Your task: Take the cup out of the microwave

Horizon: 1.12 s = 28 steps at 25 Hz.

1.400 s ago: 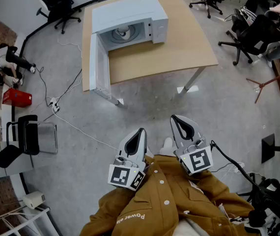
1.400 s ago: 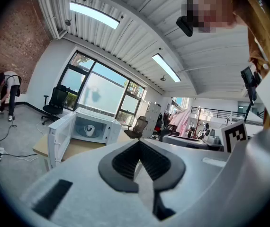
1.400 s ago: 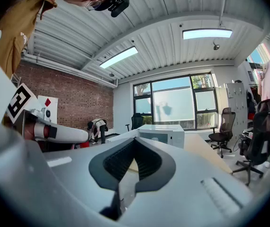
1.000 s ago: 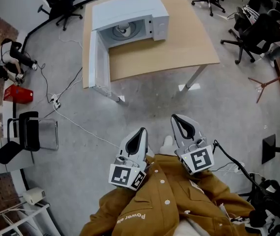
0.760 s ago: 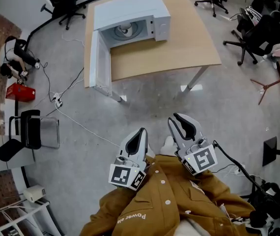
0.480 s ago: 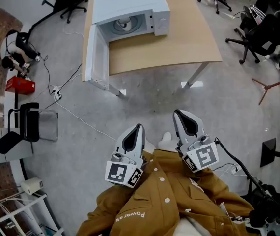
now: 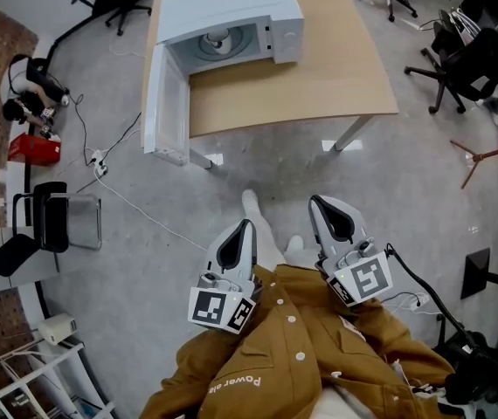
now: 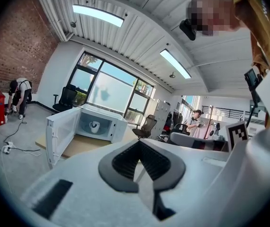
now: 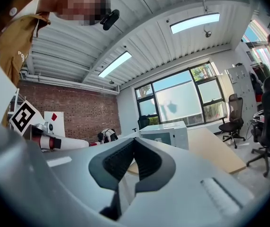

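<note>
A white microwave (image 7: 231, 16) stands on the wooden table (image 7: 319, 77) with its door (image 7: 163, 103) swung wide open to the left. A white cup (image 7: 217, 35) sits on the turntable inside. Both grippers are held close to my body, well short of the table, over the grey floor. My left gripper (image 7: 248, 224) is shut and empty. My right gripper (image 7: 317, 201) is also shut and empty. The left gripper view looks past the left gripper (image 8: 139, 142) at the microwave (image 8: 102, 124) and cup (image 8: 94, 125). In the right gripper view, the microwave (image 9: 166, 135) shows beyond the right gripper (image 9: 134, 140).
A white shoe (image 7: 252, 206) steps out on the floor between the grippers. Cables and a power strip (image 7: 100, 166) trail at the left near a black chair (image 7: 52, 230) and a red case (image 7: 32, 149). Office chairs (image 7: 472, 59) stand right of the table.
The table and microwave have drawn nearer as the person walks forward. A white shoe has come into view ahead. Both grippers stay shut and close to the body.
</note>
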Tool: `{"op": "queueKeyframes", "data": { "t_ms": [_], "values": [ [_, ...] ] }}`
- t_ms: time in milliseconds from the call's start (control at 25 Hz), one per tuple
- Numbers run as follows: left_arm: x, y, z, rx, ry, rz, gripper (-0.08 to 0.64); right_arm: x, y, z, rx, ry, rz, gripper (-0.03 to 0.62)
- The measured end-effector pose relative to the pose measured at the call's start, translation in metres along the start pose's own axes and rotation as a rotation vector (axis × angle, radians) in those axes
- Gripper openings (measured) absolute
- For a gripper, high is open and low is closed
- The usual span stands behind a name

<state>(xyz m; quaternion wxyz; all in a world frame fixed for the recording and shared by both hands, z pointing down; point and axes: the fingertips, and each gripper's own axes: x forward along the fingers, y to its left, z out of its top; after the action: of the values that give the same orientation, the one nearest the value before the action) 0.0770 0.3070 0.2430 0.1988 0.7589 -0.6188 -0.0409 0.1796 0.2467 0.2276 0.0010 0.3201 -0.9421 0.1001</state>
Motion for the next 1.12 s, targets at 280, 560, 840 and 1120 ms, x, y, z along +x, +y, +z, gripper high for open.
{"op": "queueKeyframes", "data": {
  "t_ms": [280,560,840,1120],
  "values": [
    [0.058,0.047,0.018,-0.017,0.035,-0.045,-0.002,0.061,-0.027,0.001,0.012,0.014,-0.055,0.006],
    [0.129,0.129,0.052,-0.035,0.065,-0.074,-0.002,0.163,-0.057,0.012,-0.004,0.019,-0.111,0.006],
    [0.176,0.165,0.082,-0.016,0.063,-0.133,-0.002,0.226,-0.065,0.021,-0.026,0.037,-0.135,0.006],
    [0.228,0.19,0.077,-0.004,0.063,-0.101,-0.002,0.272,-0.097,0.009,-0.066,0.076,-0.109,0.006]
  ]
}}
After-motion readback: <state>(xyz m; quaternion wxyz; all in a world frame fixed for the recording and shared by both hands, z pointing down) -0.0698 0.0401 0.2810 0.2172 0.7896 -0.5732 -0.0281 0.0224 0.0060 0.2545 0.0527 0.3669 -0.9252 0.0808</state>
